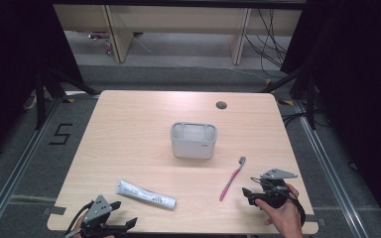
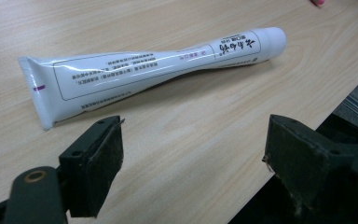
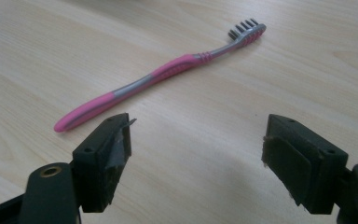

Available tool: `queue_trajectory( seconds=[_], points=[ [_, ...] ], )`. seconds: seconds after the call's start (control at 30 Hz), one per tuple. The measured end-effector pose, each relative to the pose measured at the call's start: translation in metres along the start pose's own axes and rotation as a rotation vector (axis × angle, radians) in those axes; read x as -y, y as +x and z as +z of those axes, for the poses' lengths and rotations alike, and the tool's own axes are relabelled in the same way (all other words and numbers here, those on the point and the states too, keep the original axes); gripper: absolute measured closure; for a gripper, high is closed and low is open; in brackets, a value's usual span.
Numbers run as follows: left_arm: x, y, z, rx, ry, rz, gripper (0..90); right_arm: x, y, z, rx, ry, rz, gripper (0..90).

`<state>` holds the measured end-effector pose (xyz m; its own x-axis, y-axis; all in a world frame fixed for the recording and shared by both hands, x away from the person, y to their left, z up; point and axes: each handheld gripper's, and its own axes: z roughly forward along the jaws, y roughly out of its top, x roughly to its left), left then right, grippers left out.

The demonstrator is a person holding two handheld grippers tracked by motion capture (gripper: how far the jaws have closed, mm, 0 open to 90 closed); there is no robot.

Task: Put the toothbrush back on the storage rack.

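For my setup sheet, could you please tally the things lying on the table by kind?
Toothpaste tube: 1
Toothbrush: 1
Grey holder: 1
Total: 3

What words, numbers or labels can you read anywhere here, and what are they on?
"5": black mark on the floor left of the table.
Toothpaste tube: large characters near the cap plus boxed fine print, upside down and too small to read.
Grey holder: small dark mark, unreadable.
Toothbrush: none.
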<state>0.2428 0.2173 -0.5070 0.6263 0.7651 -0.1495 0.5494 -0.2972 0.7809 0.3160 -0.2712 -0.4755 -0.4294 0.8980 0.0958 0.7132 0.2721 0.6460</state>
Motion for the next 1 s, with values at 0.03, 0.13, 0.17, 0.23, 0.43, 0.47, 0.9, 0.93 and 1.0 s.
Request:
queue_trajectory(
  seconds=[0.03, 0.13, 0.17, 0.23, 0.43, 0.47, 0.9, 0.93, 1.0],
  points=[
    [0.000, 0.000, 0.001, 0.005, -0.014, -0.003, 19.0, -0.002, -0.003, 0.001, 0.008, -0.006, -0.050, 24.9],
    [0.000, 0.000, 0.001, 0.007, -0.016, -0.005, 19.0, -0.007, -0.001, 0.003, -0.021, 0.012, -0.038, 25.3],
    [0.000, 0.001, 0.000, 0.006, -0.009, -0.001, 19.0, -0.011, 0.000, 0.005, -0.005, 0.017, -0.036, 25.3],
    [0.000, 0.001, 0.000, 0.007, -0.012, -0.007, 19.0, -0.015, 0.002, 0.008, -0.010, 0.030, -0.029, 25.3],
    [-0.001, 0.000, -0.001, 0.003, -0.015, -0.014, 19.0, -0.026, 0.005, 0.018, -0.009, 0.052, -0.062, 26.1],
    [-0.001, 0.000, -0.001, 0.003, -0.015, -0.014, 19.0, -0.026, 0.005, 0.018, -0.009, 0.052, -0.062, 26.1],
    [-0.001, 0.001, -0.001, 0.011, -0.016, -0.002, 19.0, -0.044, 0.012, 0.038, 0.000, 0.106, -0.061, 27.3],
    [-0.001, 0.001, -0.001, 0.011, -0.016, -0.001, 19.0, -0.045, 0.013, 0.038, 0.012, 0.118, -0.045, 27.1],
    [-0.001, 0.002, -0.001, 0.011, -0.003, 0.015, 19.0, -0.047, 0.015, 0.040, 0.001, 0.126, -0.023, 26.8]
  ],
)
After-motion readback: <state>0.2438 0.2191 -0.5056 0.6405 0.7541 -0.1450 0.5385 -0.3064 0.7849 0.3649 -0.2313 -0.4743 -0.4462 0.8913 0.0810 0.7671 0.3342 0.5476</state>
